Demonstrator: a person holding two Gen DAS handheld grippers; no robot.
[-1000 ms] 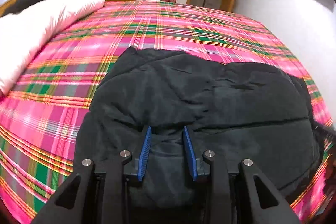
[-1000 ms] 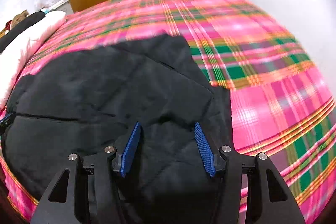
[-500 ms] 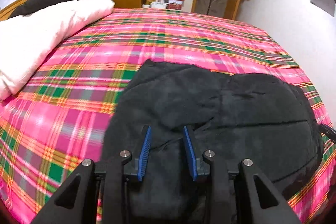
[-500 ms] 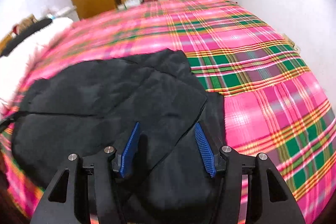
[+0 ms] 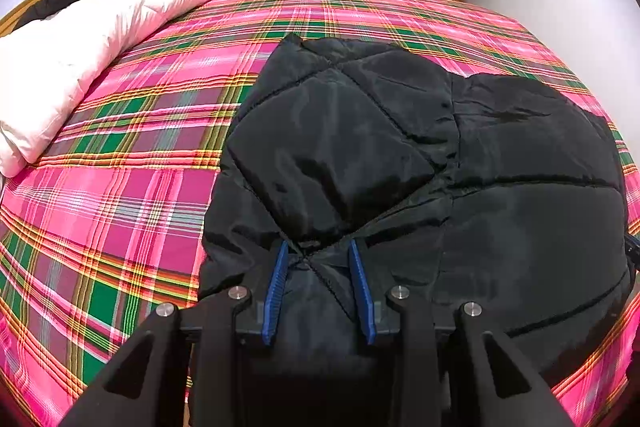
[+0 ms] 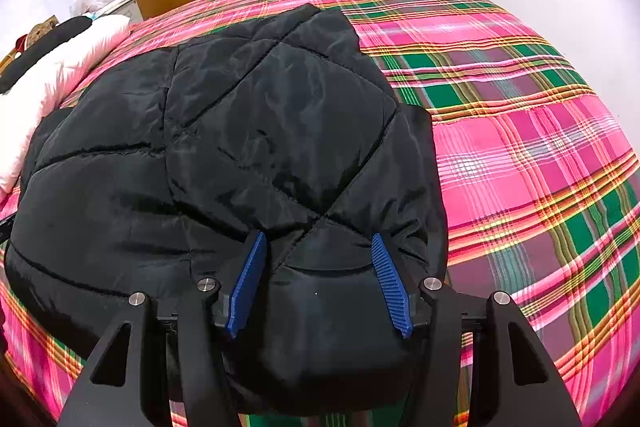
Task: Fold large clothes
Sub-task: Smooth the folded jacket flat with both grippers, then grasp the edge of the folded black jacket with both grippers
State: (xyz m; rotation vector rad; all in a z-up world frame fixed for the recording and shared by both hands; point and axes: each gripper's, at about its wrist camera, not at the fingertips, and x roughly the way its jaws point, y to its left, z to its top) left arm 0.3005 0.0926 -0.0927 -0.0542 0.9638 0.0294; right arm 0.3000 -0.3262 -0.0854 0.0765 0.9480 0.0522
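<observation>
A: On the left, the left gripper [image 5: 320,259] sits narrow, its blue pads [image 5: 276,287] pinching a bunched fold of the black quilted jacket [image 5: 400,155], which spreads ahead of it and off to its right over the plaid bedsheet [image 5: 120,227].

B: And the right gripper [image 6: 318,247]?

A: Wider, but closed on a thick padded bundle of the same jacket; the rest lies ahead and to its left.

B: What could go wrong?

A: My guess: the shell looks slick and puffy, so a fold could slide out of the narrow left pinch. If the two hands move unevenly, the crease may skew or the folded layers spring apart.

B: Anything unclear?

A: Sleeves, collar and zip can't be made out. The near hem hides under both grippers, and I can't tell how many layers each one holds.
</observation>
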